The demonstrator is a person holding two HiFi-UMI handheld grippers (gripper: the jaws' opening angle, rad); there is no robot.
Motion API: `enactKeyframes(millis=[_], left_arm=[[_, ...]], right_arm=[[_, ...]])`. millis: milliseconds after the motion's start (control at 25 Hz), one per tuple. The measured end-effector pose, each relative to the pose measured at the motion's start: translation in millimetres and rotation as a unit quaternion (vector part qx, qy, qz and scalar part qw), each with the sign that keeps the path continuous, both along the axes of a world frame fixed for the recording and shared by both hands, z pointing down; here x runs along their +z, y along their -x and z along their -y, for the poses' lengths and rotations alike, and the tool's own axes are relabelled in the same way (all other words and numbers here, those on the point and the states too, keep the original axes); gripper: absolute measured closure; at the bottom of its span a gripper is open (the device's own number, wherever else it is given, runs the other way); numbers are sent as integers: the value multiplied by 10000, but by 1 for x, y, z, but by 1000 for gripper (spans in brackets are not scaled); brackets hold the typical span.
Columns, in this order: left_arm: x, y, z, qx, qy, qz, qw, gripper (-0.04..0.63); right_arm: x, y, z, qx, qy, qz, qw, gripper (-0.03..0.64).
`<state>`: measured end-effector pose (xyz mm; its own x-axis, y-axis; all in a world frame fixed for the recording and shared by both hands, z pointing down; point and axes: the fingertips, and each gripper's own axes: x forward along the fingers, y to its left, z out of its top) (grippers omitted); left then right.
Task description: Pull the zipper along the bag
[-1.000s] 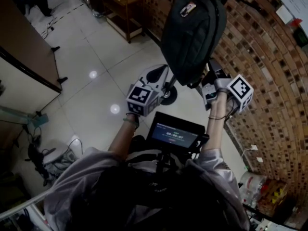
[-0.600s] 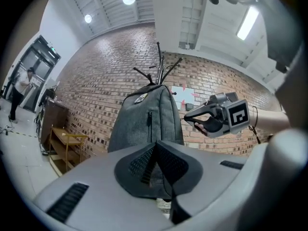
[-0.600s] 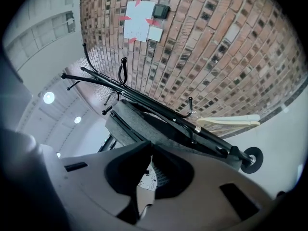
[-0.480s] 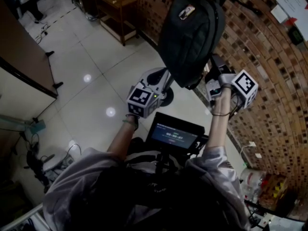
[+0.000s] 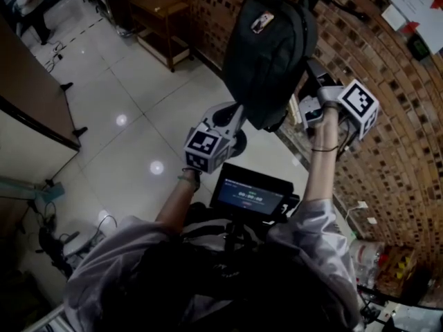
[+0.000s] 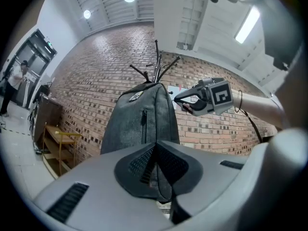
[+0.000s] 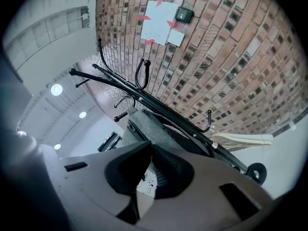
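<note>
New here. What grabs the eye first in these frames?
A dark backpack hangs from a black coat rack against a brick wall, top centre of the head view. Both grippers are raised to it: the left gripper has its tongs shut on the bag's bottom edge, the right gripper sits at its right side, tongs closing, nearly together; what they pinch is unclear.

The black coat rack (image 6: 155, 73) carries the bag (image 5: 270, 54), which hangs from its hooks at 12 o'clock in the head view. Under it is a shiny white tile floor (image 5: 131, 81). A small wooden shelf (image 5: 156, 16) stands on the floor at 11 o'clock, beside the brick wall (image 5: 387, 171). Dark cables (image 5: 48, 237) lie on the floor at 8 o'clock.
</note>
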<state>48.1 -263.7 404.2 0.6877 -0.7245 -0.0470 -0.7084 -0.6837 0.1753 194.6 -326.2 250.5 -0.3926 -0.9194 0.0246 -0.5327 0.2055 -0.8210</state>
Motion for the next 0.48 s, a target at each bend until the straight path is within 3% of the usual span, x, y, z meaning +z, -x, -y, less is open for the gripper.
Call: enactKeyframes(millis=[480], left_arm=[[4,13,9,-101,39,-8,9999,588]], right_arm=[[-35,6,16,-19,-270,-128,9996,612]])
